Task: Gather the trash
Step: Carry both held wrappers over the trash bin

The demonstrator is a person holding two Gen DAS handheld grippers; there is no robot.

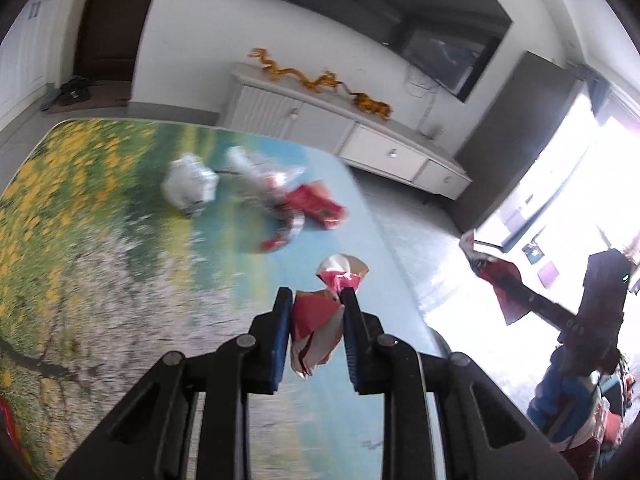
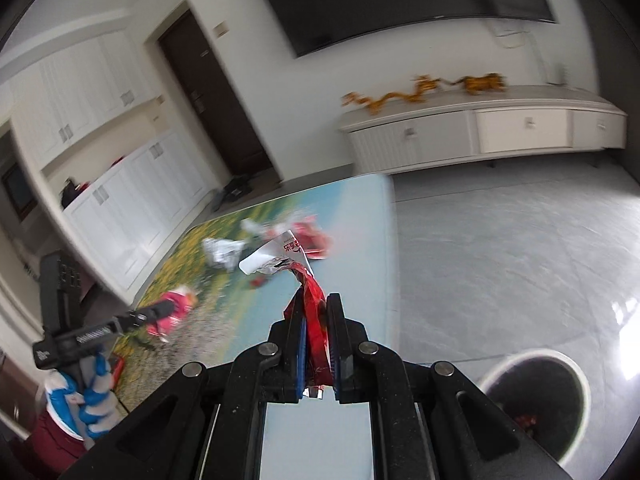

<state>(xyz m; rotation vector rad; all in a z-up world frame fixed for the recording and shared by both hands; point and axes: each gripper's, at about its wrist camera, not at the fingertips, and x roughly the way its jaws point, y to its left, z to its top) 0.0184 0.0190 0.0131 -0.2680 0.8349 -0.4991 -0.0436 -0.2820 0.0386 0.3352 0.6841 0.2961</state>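
We see a crumpled red-and-white wrapper (image 1: 316, 328) pinched in the left gripper (image 1: 316, 300) above the worktop (image 1: 100, 240); the right gripper (image 2: 316, 312) clamps a red wrapper (image 2: 314, 312) with red Chinese characters, too blurred to read, near a bin (image 2: 560, 364), more wrappers (image 1: 256, 192) behind

The left hand-held gripper (image 1: 316, 300) squeezes a red and white wrapper (image 1: 316, 328) above the counter (image 1: 100, 220), with more trash (image 1: 256, 196) behind.

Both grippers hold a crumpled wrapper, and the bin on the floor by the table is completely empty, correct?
Not quite. The bin is not empty: the right wrist view shows red scraps at its bottom. The left gripper and right gripper do each hold a wrapper.
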